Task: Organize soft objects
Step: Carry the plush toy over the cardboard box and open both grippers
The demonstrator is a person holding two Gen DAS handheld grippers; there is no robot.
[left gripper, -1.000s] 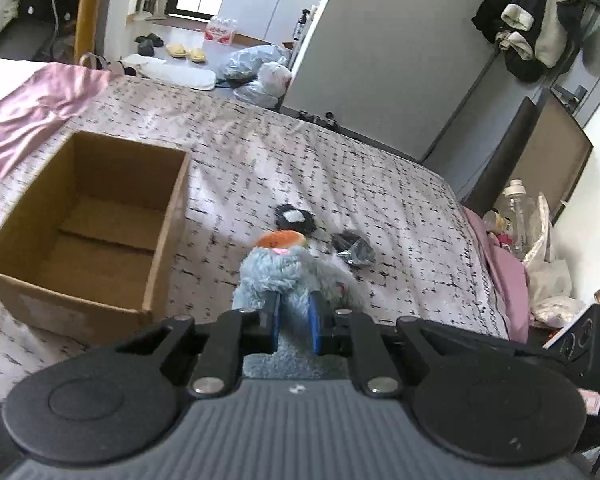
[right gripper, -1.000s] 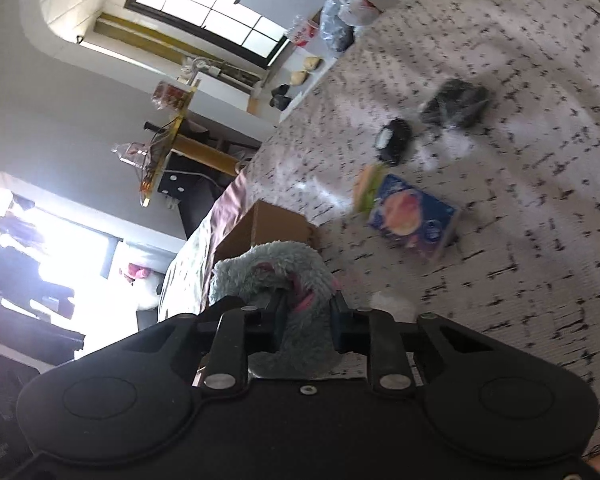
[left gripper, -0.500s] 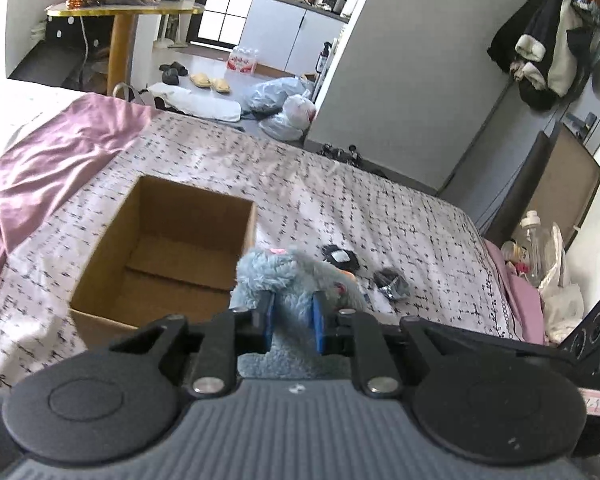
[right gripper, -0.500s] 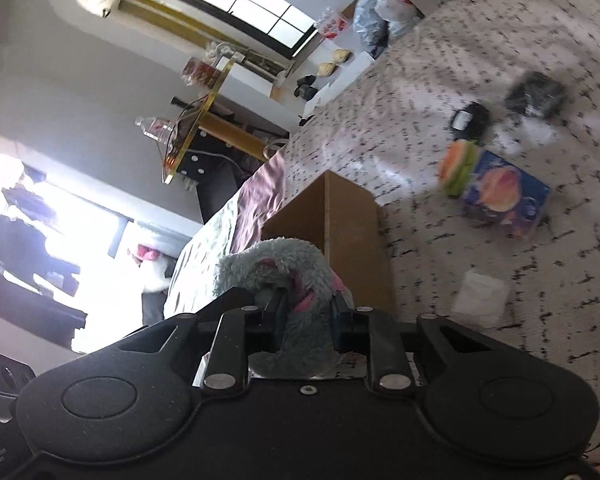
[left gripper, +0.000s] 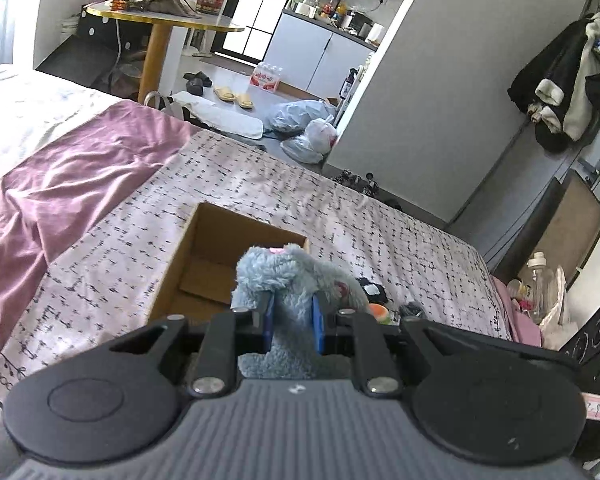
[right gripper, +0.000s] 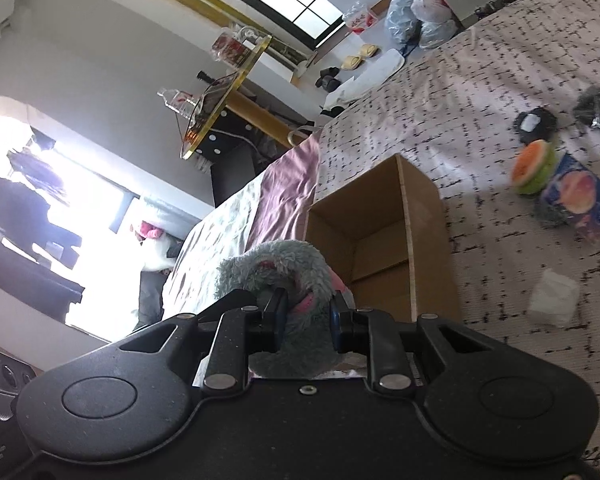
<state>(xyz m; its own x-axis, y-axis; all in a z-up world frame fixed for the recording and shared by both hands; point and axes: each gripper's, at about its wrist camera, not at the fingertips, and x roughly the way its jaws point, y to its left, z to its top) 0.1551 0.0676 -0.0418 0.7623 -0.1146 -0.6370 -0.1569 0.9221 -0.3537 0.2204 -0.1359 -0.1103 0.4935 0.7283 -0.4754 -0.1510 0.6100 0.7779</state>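
My left gripper [left gripper: 292, 326] is shut on a grey-blue plush toy [left gripper: 288, 276] and holds it up in front of an open, empty cardboard box [left gripper: 220, 256] on the bed. My right gripper [right gripper: 306, 320] is shut on a grey plush toy with pink trim [right gripper: 276, 268], held just left of the same box [right gripper: 384, 240]. Whether both grippers hold one toy or two, I cannot tell.
On the patterned bedspread [right gripper: 480, 92] lie an orange-green round toy [right gripper: 534, 166], a blue printed packet [right gripper: 578, 196], a white tissue [right gripper: 552, 298] and two dark items [right gripper: 536, 122]. A pink sheet [left gripper: 60, 184] covers the bed's left. A round table [left gripper: 160, 20] stands beyond.
Both grippers have risen and drawn back from the bed with the plush in them. The box now sits right behind the plush in both views, and the right view has swung towards it.
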